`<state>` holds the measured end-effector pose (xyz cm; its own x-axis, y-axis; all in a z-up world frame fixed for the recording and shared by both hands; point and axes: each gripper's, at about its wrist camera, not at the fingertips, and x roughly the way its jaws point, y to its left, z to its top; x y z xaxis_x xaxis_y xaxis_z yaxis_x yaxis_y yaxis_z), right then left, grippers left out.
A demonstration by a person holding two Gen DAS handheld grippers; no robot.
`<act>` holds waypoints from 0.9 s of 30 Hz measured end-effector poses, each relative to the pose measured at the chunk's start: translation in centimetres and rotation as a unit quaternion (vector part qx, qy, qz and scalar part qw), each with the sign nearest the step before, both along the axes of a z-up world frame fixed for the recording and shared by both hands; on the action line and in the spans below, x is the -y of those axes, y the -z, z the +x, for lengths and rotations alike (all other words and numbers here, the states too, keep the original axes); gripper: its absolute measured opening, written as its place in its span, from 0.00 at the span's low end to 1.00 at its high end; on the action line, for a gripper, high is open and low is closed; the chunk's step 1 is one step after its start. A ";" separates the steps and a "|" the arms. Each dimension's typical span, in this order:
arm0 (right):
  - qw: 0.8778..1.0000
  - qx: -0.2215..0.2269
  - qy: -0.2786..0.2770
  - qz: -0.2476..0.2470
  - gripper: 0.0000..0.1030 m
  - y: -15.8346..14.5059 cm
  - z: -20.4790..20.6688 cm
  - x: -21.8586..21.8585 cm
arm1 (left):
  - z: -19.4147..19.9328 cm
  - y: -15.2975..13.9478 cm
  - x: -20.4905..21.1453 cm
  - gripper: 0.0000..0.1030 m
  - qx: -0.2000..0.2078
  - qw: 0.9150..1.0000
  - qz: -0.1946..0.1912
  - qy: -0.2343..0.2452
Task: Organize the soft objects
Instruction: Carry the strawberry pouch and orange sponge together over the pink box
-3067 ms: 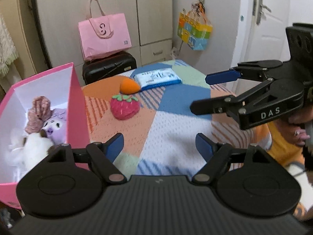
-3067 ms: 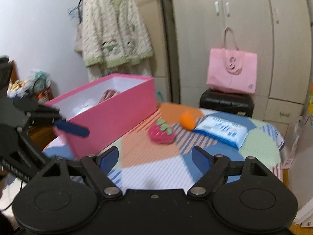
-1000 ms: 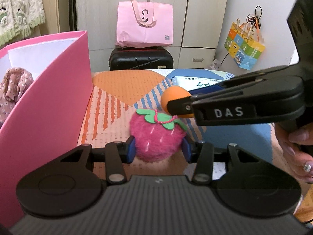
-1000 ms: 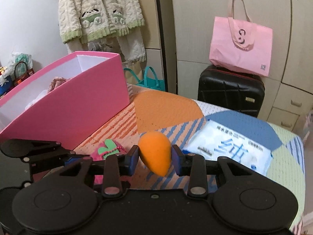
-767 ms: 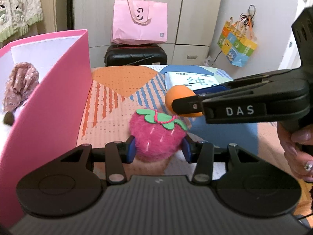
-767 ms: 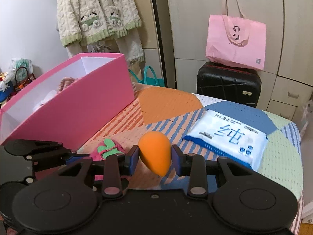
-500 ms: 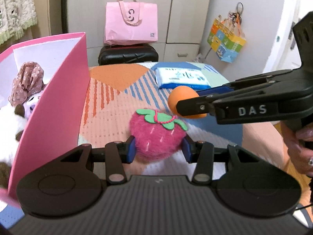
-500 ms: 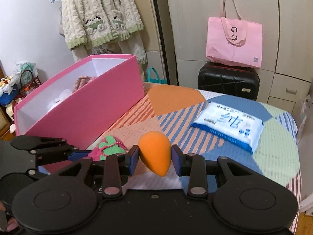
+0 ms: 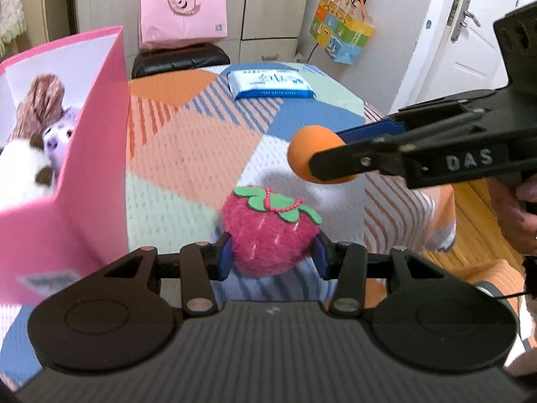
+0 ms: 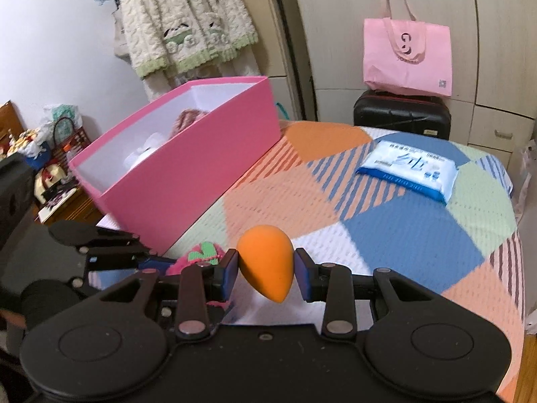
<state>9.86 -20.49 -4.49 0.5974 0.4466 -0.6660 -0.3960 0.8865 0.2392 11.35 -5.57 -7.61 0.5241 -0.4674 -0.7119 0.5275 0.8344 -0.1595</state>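
Observation:
My left gripper (image 9: 272, 257) is shut on a pink plush strawberry (image 9: 271, 231) with green leaves and holds it above the patchwork cloth. My right gripper (image 10: 266, 270) is shut on an orange teardrop sponge (image 10: 266, 267), also lifted; the sponge shows in the left wrist view (image 9: 313, 158), to the right of the strawberry. The strawberry shows partly in the right wrist view (image 10: 204, 255), lower left of the sponge. The pink box (image 10: 201, 164) stands at the left and holds a brown knitted toy (image 9: 40, 100), a purple plush (image 9: 57, 134) and a white plush (image 9: 20, 168).
A blue and white wipes packet (image 10: 409, 169) lies on the far side of the table (image 10: 402, 235). A black suitcase (image 10: 401, 114) with a pink tote bag (image 10: 406, 57) stands behind. A cardigan (image 10: 181, 20) hangs at the back left. A door (image 9: 470, 33) is at the right.
Both grippers have closed on their toys, lifted them off the cloth and pulled back from the far side. More of the box's inside now shows in the left wrist view.

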 end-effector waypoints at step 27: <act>0.995 0.030 -0.079 -0.046 0.40 -3.7 -8.7 -8.8 | -8.9 -6.3 -10.8 0.45 0.033 0.999 -0.011 -0.024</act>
<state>1.16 -11.72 -0.75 0.5645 0.4765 -0.6740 -0.5437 0.8291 0.1307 2.49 5.24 -1.27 0.5919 -0.4561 -0.6646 0.4971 0.8556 -0.1444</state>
